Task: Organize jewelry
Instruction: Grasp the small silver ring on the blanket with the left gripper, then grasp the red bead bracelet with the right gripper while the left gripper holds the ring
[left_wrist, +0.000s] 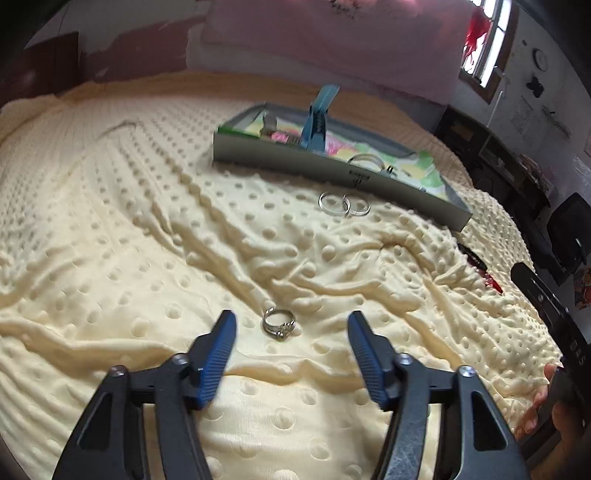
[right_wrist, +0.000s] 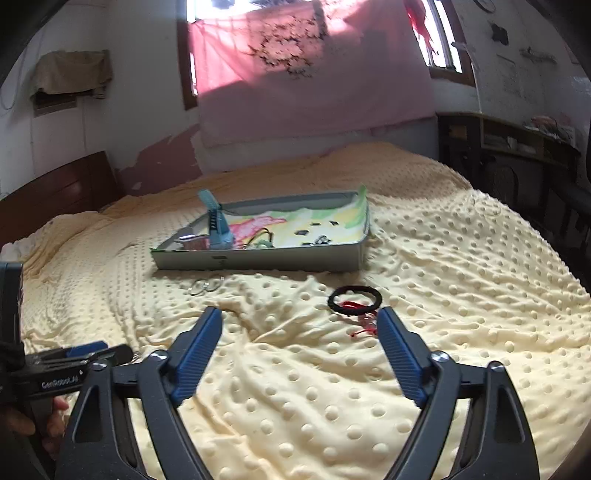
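Observation:
My left gripper (left_wrist: 291, 319) is open and empty, low over the cream dotted blanket. A silver ring (left_wrist: 279, 324) lies on the blanket between its fingertips, nearer the left one. Two silver bangles (left_wrist: 343, 204) lie in front of a shallow grey box (left_wrist: 295, 164), which holds a blue clip (left_wrist: 316, 122), another bangle (left_wrist: 365, 159) and small pieces. My right gripper (right_wrist: 300, 316) is open and empty. A black bracelet (right_wrist: 354, 295) with a red thread (right_wrist: 364, 328) lies just ahead of its right fingertip. The box (right_wrist: 258, 258) and bangles (right_wrist: 205, 286) also show in this view.
The blanket (left_wrist: 129, 221) is wrinkled between the ring and the box. A pink cloth (right_wrist: 314, 81) hangs behind the bed. Dark shelves (right_wrist: 517, 155) stand at the right. The left gripper's body (right_wrist: 55, 369) shows at the right wrist view's left edge.

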